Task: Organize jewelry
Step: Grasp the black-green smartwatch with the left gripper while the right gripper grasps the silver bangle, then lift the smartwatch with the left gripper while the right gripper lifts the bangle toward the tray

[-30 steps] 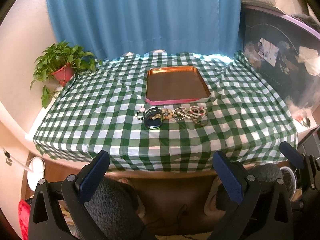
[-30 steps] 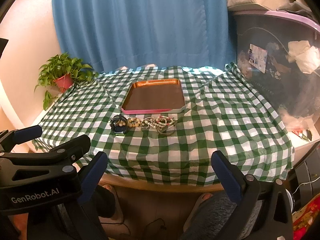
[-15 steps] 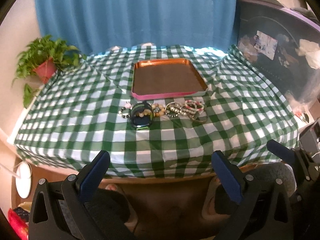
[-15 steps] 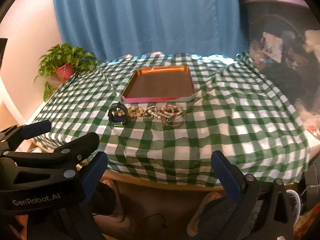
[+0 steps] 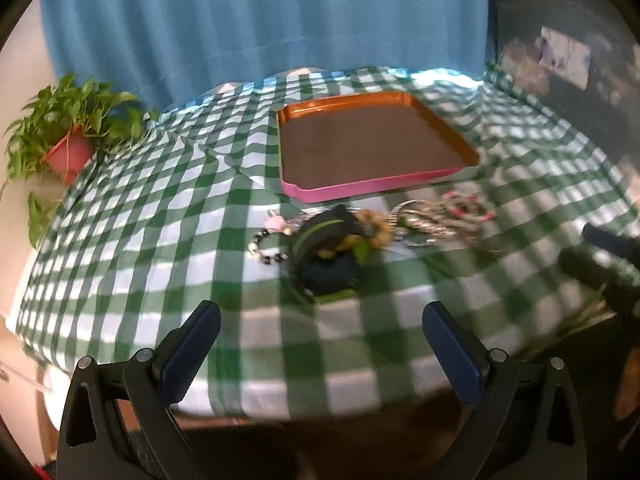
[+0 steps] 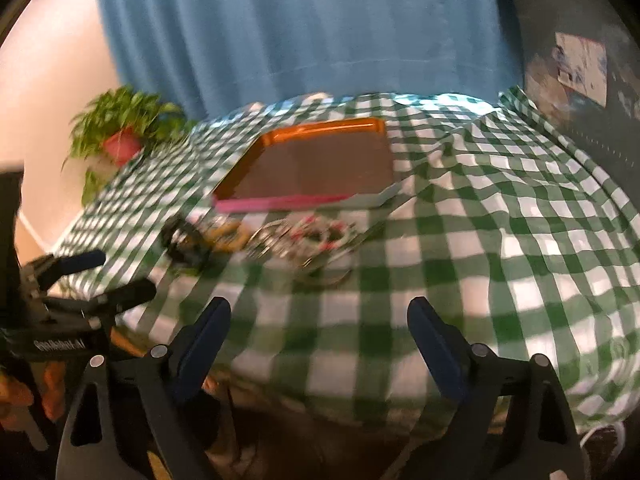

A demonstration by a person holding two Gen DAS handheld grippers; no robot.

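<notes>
A row of jewelry lies on the green checked tablecloth (image 5: pixel 160 208) in front of an empty orange tray (image 5: pixel 372 144) with a pink front edge. From the left: a black and white bead bracelet (image 5: pixel 266 246), a dark watch (image 5: pixel 330 258), wooden beads (image 5: pixel 376 228), silver chains (image 5: pixel 424 220) and a pink bracelet (image 5: pixel 466 208). My left gripper (image 5: pixel 320 344) is open and empty, over the table's near edge just before the watch. My right gripper (image 6: pixel 320 340) is open and empty, near the metal bangle (image 6: pixel 326 268). The tray (image 6: pixel 312 168) also shows in the right wrist view.
A potted plant (image 5: pixel 68 136) in a red pot stands at the table's far left corner. A blue curtain (image 5: pixel 260 20) hangs behind the table. A dark cabinet (image 5: pixel 568 40) stands to the right. The right gripper's tip (image 5: pixel 608 240) shows at the left view's right edge.
Both grippers have moved forward toward the table, so the jewelry and tray look larger and nearer. Both stay open and empty. Nothing on the table has moved.
</notes>
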